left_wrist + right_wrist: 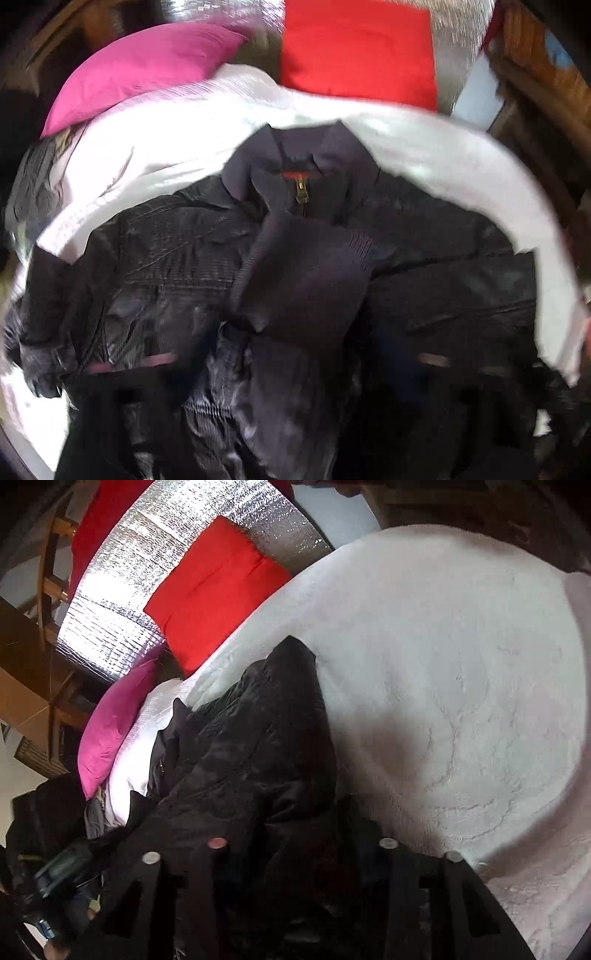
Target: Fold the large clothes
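A black padded jacket (177, 236) lies face up on a white fleece blanket (443, 155), with its collar and brass zip pull (302, 188) towards the far side. One ribbed sleeve cuff (314, 266) is folded across the chest. My left gripper (284, 362) hangs over the jacket's lower part; its blurred fingertips stand wide apart with fabric lying between them. In the right wrist view my right gripper (303, 843) is at the jacket's (258, 731) edge beside the blanket (461, 664), and bunched black fabric fills the narrow gap between its fingers.
A red cushion (358, 51) (218, 590) and a pink cushion (140, 70) (114, 723) lie at the far end on a silver foil mat (155, 554). Wooden furniture (535, 74) stands to the right. Dark clothes (40, 812) are heaped at the left.
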`<action>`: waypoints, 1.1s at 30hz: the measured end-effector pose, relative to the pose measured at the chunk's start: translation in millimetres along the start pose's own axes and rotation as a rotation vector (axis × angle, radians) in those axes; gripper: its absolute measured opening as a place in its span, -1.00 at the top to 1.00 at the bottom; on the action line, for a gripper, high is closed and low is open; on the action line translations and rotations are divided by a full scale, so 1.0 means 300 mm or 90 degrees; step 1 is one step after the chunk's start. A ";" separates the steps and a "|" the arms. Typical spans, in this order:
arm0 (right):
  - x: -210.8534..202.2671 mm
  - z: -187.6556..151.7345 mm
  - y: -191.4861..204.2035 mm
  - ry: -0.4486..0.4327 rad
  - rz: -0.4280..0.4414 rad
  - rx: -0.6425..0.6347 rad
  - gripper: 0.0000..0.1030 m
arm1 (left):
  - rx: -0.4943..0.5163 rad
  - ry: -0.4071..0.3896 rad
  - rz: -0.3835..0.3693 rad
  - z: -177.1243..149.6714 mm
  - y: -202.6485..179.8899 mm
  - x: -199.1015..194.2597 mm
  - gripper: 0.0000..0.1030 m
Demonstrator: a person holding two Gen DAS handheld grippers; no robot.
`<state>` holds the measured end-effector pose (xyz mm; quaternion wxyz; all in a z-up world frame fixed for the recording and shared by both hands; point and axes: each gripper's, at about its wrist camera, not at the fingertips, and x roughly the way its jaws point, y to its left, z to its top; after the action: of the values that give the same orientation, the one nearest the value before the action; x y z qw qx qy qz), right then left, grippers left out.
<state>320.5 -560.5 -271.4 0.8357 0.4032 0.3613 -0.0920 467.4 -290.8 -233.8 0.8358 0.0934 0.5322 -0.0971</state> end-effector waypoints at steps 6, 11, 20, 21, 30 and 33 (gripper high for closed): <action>0.022 -0.005 -0.041 0.017 0.002 0.025 0.20 | 0.019 0.007 0.043 -0.044 0.037 -0.046 0.43; 0.019 -0.016 -0.023 0.007 -0.016 0.001 0.20 | 0.009 -0.012 0.060 -0.142 0.245 -0.193 0.39; 0.029 -0.018 -0.038 0.000 0.017 0.014 0.17 | -0.126 0.059 -0.010 -0.349 0.595 -0.211 -0.50; 0.028 -0.018 -0.041 -0.001 0.019 0.014 0.16 | -0.136 0.065 -0.017 -0.361 0.605 -0.198 -0.52; 0.033 -0.014 -0.033 0.000 0.018 0.009 0.09 | -0.167 0.051 -0.074 -0.404 0.616 -0.066 -0.04; 0.033 -0.018 -0.015 -0.003 0.002 -0.010 0.09 | -0.112 0.017 -0.042 -0.368 0.581 -0.084 0.56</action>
<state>322.9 -558.2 -283.0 0.8400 0.3968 0.3593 -0.0885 406.4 -92.6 -247.8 0.8301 0.0035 0.5523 -0.0762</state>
